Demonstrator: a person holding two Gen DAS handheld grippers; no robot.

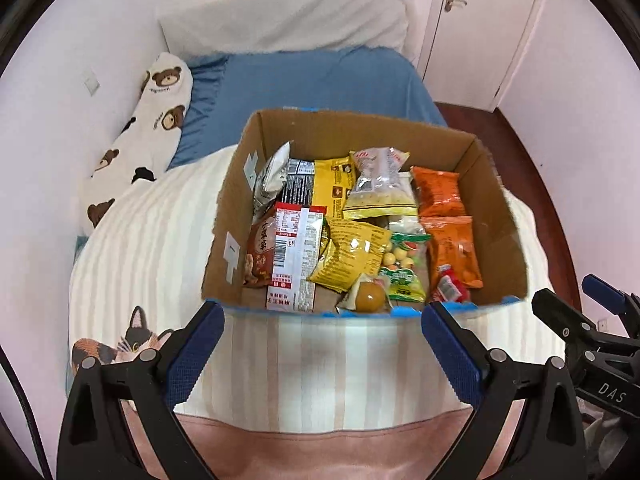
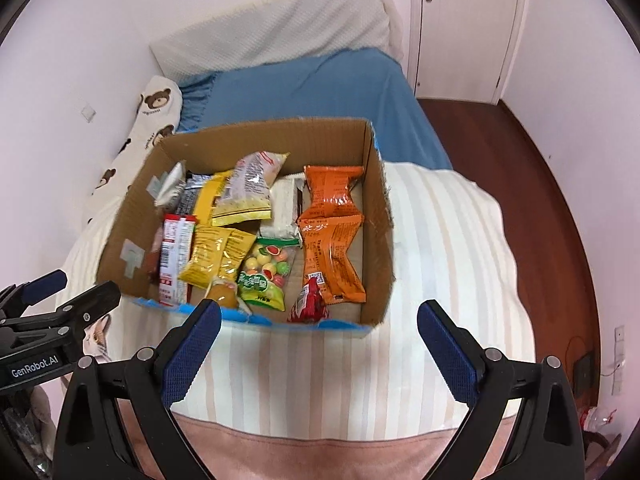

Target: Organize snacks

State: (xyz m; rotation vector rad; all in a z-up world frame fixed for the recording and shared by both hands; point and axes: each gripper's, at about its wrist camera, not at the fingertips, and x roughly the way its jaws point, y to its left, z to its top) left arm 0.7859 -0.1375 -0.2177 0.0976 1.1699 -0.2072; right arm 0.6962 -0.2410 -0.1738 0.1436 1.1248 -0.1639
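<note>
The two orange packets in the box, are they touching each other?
Touching. The right wrist view shows the far orange packet with its near sealed edge lapping onto the near orange packet, no gap between them, along the right side of the cardboard box.

Snack packets (image 1: 352, 220) lie in box (image 1: 496, 208) on bed (image 1: 168, 248)

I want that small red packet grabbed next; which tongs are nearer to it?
Right tongs: the red packet lies just ahead between them. For the left tongs, it sits off by their right finger.
</note>
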